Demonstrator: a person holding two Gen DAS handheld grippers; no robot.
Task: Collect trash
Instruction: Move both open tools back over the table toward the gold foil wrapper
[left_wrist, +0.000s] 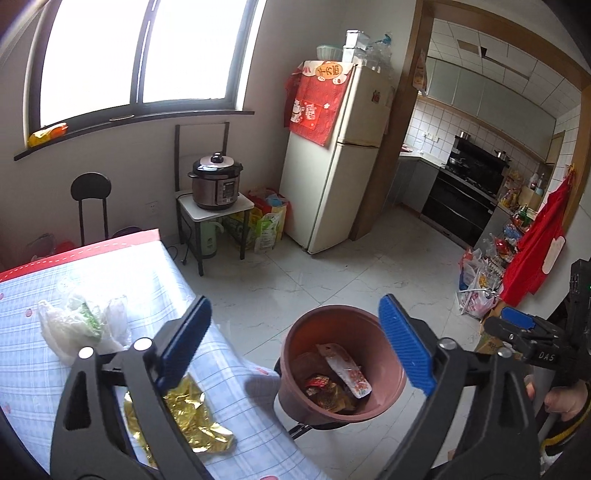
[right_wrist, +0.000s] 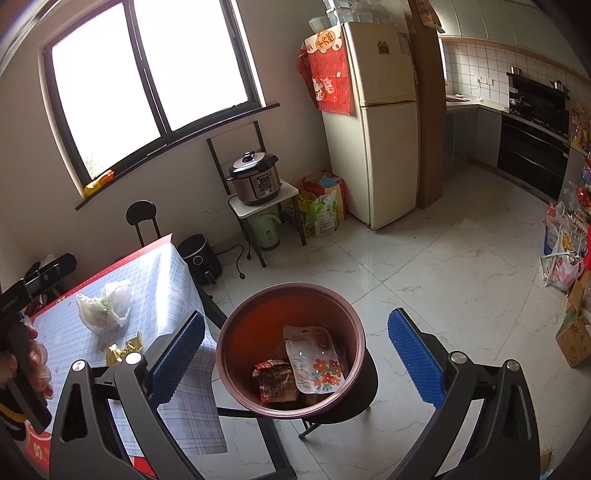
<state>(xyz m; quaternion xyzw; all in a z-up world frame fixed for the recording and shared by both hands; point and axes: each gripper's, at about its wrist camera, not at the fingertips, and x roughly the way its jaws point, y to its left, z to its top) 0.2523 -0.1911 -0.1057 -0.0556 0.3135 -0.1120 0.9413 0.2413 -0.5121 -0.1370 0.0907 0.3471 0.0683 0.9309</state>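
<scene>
1. The left gripper (left_wrist: 295, 347) is released, its 2 blue pads spread wide with nothing between them. It hangs over the near corner of a table (left_wrist: 155, 273) covered in a pale checked cloth with a red border.
2. The right gripper (right_wrist: 297, 360) is also wide open and empty, held above a brown bin (right_wrist: 291, 350).
3. A crumpled gold wrapper (left_wrist: 184, 421) lies on the cloth near the table's near edge, partly behind the left gripper's left finger.
4. The brown bin (left_wrist: 341, 360) sits on a dark stool just off the table's near corner. Inside it are a white packet with orange flowers (right_wrist: 314, 360) and a dark red snack wrapper (right_wrist: 275, 380).
5. A white plastic bag (left_wrist: 83, 323) with something green inside rests further back on the cloth, apart from the gold wrapper.
6. Behind the table stands a black chair (left_wrist: 90, 201), under a large window (left_wrist: 136, 55).
7. A pressure cooker (left_wrist: 216, 181) sits on a small stand by the wall, with a cream fridge (left_wrist: 332, 162) to its right.
</scene>
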